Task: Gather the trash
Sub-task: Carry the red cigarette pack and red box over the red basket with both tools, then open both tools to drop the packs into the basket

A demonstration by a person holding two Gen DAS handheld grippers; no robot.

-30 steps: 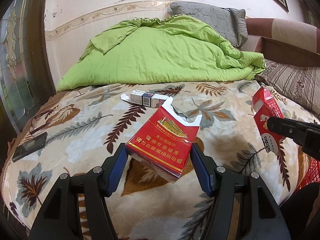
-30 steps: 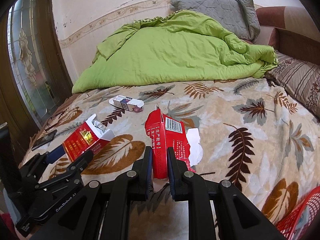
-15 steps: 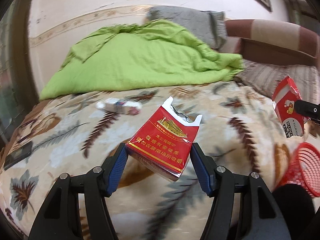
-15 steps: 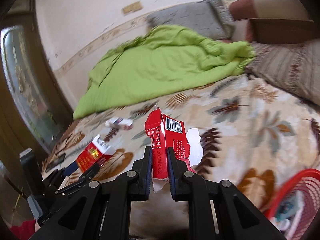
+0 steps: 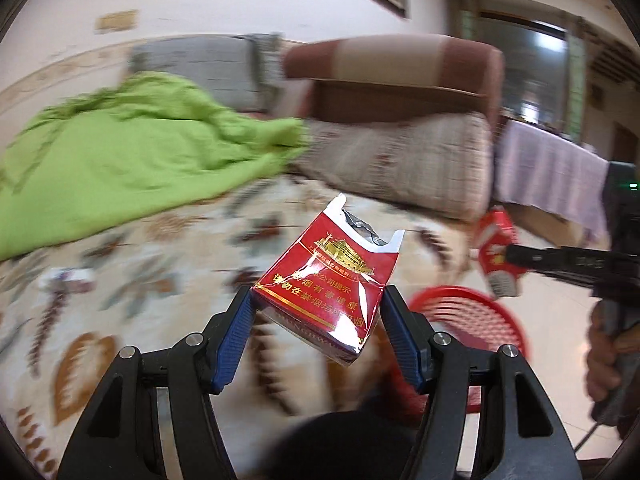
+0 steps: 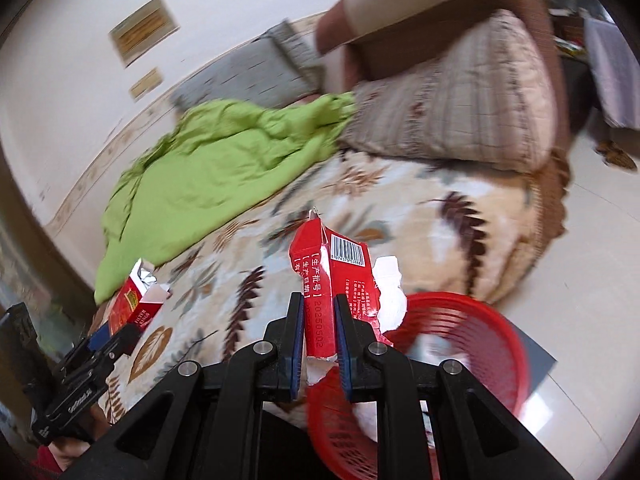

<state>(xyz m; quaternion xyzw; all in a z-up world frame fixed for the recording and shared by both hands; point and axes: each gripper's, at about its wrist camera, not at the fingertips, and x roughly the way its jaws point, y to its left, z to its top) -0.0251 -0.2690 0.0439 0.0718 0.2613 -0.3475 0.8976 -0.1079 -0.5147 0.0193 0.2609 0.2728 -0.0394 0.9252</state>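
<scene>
Left gripper (image 5: 318, 322) pinching red cigarette pack (image 5: 325, 285), torn open, gold Chinese characters, gold gate emblem, over leaf-print blanket (image 5: 132, 280). Right gripper (image 6: 319, 330) pressing narrow on torn red carton (image 6: 326, 280), barcode, white print "20250502", hanging above red mesh basket (image 6: 480, 344) on floor.

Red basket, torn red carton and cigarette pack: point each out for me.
red basket (image 6: 486, 322): right wrist view, far rim.
torn red carton (image 6: 320, 280): right wrist view, printed spine above the pads.
cigarette pack (image 5: 324, 280): left wrist view, red front face.
</scene>
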